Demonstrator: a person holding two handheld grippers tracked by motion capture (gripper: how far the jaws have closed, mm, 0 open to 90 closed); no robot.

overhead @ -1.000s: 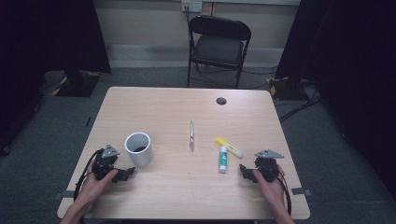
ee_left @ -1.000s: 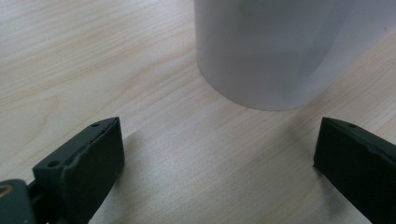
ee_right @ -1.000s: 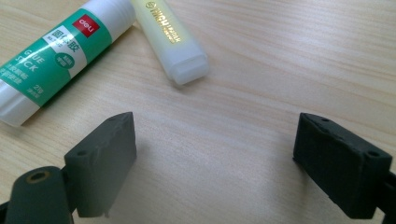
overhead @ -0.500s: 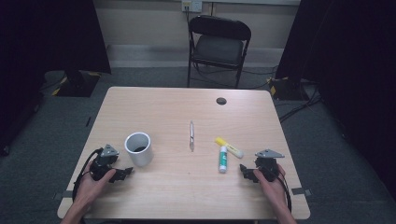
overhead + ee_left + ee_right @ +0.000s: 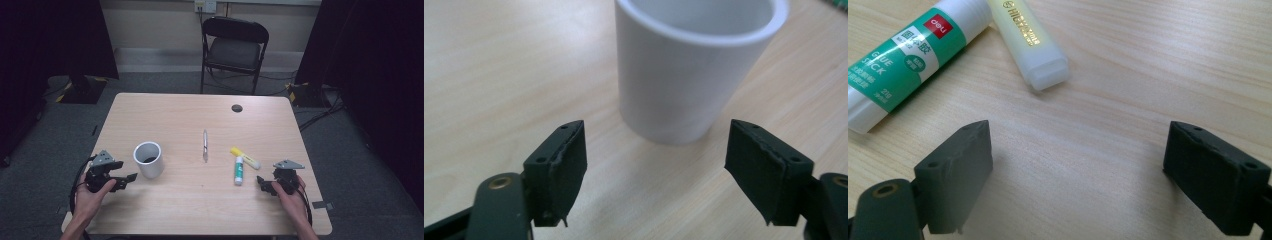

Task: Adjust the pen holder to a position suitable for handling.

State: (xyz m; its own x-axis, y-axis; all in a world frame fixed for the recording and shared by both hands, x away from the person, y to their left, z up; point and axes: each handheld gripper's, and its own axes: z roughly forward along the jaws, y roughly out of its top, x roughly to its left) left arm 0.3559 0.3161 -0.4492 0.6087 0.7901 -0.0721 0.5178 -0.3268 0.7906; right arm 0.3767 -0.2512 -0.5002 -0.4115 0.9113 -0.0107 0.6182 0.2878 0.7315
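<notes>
Your left gripper (image 5: 131, 178), jaws parted with nothing between them and lately narrowing, sits just left of the upright white cylindrical plastic cup (image 5: 149, 159) on the pale wooden table (image 5: 200, 210), cup dead ahead beyond its pads, while your right gripper (image 5: 262, 183), wide and empty, waits well apart.

I am holding a tool in each hand, my forearms coming in from the near edge of the desk. My left tool (image 5: 131, 181) is sitting low at the near left, pointing toward the middle; its jaws have just been closing partway and are standing apart with nothing between them. My right tool (image 5: 261, 183) is resting at the near right, aiming left, jaws gaping wide and gripping nothing.
</notes>
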